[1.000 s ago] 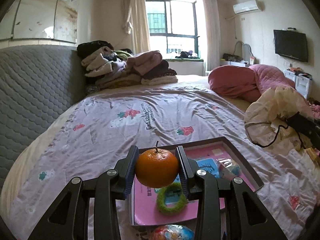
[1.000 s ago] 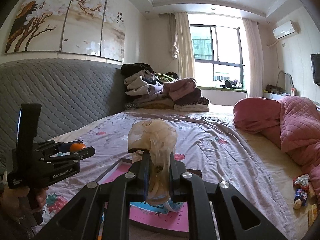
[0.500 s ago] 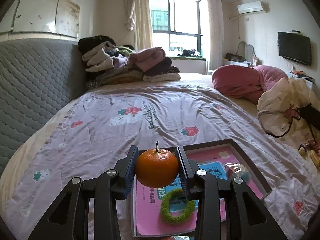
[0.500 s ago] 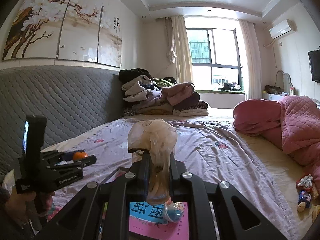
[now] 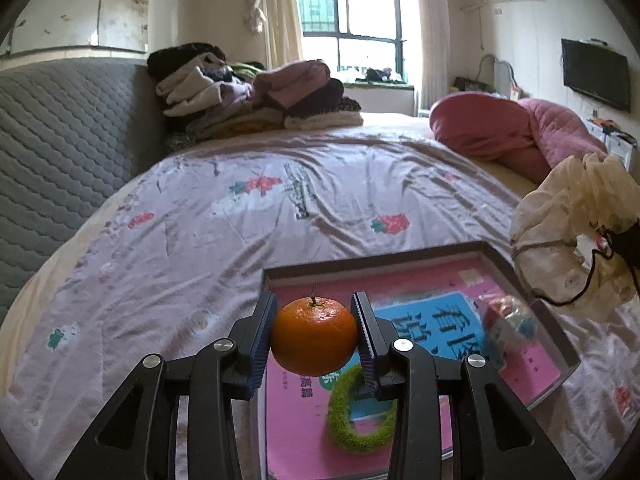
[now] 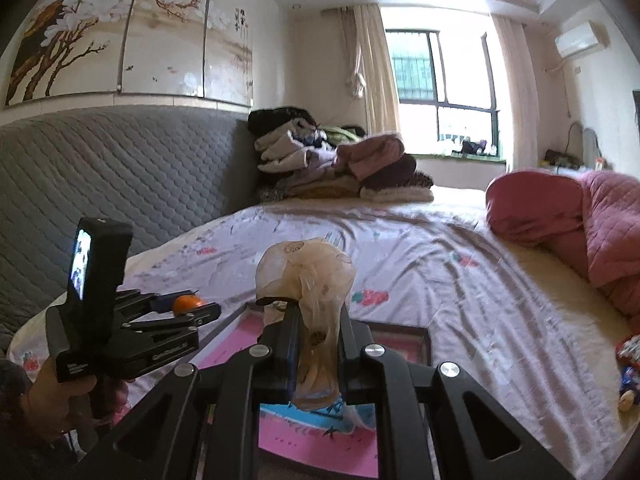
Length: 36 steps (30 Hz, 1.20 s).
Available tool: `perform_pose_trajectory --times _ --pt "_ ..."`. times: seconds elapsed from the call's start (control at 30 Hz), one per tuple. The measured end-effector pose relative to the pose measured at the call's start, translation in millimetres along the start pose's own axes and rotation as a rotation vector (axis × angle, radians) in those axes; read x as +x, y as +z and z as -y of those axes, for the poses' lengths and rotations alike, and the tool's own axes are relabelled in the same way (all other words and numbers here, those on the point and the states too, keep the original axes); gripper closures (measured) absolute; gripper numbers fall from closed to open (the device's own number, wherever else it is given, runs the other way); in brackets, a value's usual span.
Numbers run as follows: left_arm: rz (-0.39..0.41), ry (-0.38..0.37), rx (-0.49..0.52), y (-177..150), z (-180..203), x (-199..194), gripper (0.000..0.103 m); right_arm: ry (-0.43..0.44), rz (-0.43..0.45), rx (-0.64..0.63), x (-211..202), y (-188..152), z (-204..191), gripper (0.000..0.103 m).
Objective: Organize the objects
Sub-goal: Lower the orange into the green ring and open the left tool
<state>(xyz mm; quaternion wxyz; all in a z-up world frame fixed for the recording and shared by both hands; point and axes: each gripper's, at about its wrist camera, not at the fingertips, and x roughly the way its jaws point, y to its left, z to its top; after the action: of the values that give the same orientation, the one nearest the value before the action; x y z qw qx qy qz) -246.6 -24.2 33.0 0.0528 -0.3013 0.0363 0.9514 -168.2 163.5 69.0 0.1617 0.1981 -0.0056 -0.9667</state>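
My left gripper [image 5: 315, 336] is shut on an orange tangerine [image 5: 314, 336] and holds it above the near end of a dark-framed tray [image 5: 496, 256] lined with a pink book. A green fuzzy ring [image 5: 352, 408] and a colourful wrapped item [image 5: 508, 324] lie in the tray. My right gripper [image 6: 318, 344] is shut on a crumpled beige plastic bag [image 6: 306, 276], held up over the tray [image 6: 424, 338]. In the right wrist view the left gripper [image 6: 192, 308] with the tangerine [image 6: 186, 303] is at the left. The bag also shows in the left wrist view [image 5: 572, 236] at the right.
The tray lies on a bed with a lilac strawberry-print sheet [image 5: 280, 208]. A grey quilted headboard [image 5: 60, 148] is on the left. Folded clothes [image 5: 256, 96] are piled at the far end. A pink quilt [image 5: 512, 136] lies at the right. Small toys [image 6: 628, 372] sit at the bed's right edge.
Both views have moved in over the tray, which now looks closer and larger. The tangerine stays gripped in the left gripper. The bag stays gripped in the right gripper.
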Motion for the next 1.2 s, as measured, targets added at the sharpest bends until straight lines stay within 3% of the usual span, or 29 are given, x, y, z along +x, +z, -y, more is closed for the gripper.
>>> perform_pose_trajectory --times 0.6,1.2 --pt "-0.171 -0.056 0.020 -27 7 40 0.064 0.031 -0.166 0.062 35 -31 12 0.088" --pt "-0.250 -0.103 0.059 -38 19 50 0.064 0.008 -0.380 0.059 66 -64 13 0.088"
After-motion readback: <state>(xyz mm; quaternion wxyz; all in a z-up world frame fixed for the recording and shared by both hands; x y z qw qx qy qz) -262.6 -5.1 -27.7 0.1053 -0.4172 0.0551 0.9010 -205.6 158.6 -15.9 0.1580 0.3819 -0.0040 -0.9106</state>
